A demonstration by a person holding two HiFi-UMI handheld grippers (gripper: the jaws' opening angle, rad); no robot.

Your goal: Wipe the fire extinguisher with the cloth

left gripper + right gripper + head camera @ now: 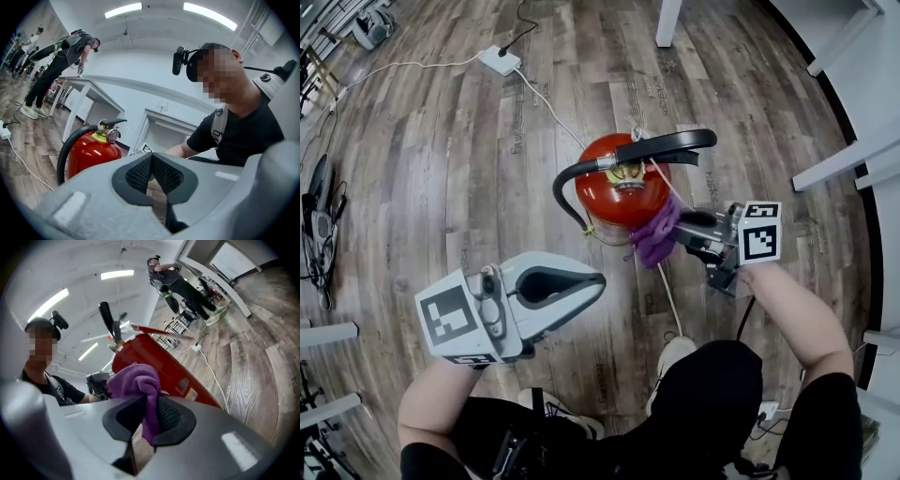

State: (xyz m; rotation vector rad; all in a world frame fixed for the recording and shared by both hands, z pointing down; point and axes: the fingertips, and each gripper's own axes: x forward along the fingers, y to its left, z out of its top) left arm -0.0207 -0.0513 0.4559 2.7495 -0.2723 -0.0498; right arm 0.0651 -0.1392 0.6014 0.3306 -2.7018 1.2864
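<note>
A red fire extinguisher (623,192) with a black handle and a black hose stands on the wooden floor in front of me. My right gripper (680,228) is shut on a bunched purple cloth (654,236), and the cloth lies against the near right side of the red body. In the right gripper view the cloth (138,380) sits pinched between the pads, with the extinguisher (161,363) just beyond it. My left gripper (598,279) hangs to the near left of the extinguisher, apart from it, shut with nothing between its jaws. The left gripper view has the extinguisher (91,152) to the left of the closed left gripper (151,164).
A white power strip (500,60) and its cable (546,98) lie on the floor beyond the extinguisher. White table legs (667,21) stand at the back, white furniture (844,159) at the right. Gear (319,225) lies at the left edge. My shoe (675,354) is near the cylinder.
</note>
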